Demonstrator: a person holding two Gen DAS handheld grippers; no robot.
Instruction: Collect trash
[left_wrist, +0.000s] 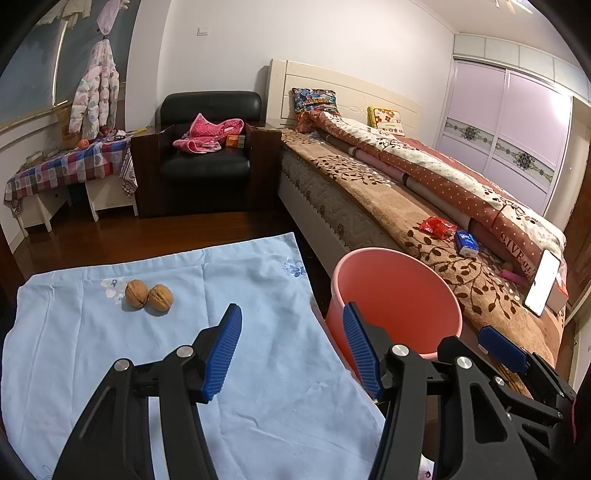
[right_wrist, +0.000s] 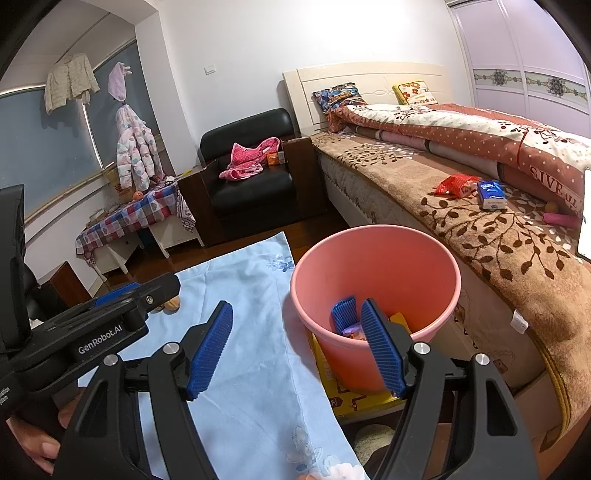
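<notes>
Nearest: left gripper (left_wrist: 291, 350) w/ jaws spread wide, nothing btwn them, held over the right edge of the light-blue cloth (left_wrist: 184, 332). Right gripper (right_wrist: 295, 347) likewise agape and empty, its right finger over the near rim of the pink bucket (right_wrist: 369, 240), prob. so a drop lands inside.

The bucket stands just beside the cloth, on a yellow board (right_wrist: 343, 398), btwn cloth and bed, so it's reachable from both. Some wrappers (right_wrist: 354, 328) lie at its bottom; can't tell what exactly.

Mid: two walnuts (left_wrist: 149, 294) touching each other on the cloth's far-left part, likely next to collect, though trash or not is a guess.

Farther: on the bed's brown blanket (left_wrist: 369, 184), a red wrapper (left_wrist: 436, 226) and blue tissue pack (left_wrist: 466, 243) close together, well apart from the bucket; a lit phone (left_wrist: 543, 282) leans upright farther along the blanket.
</notes>
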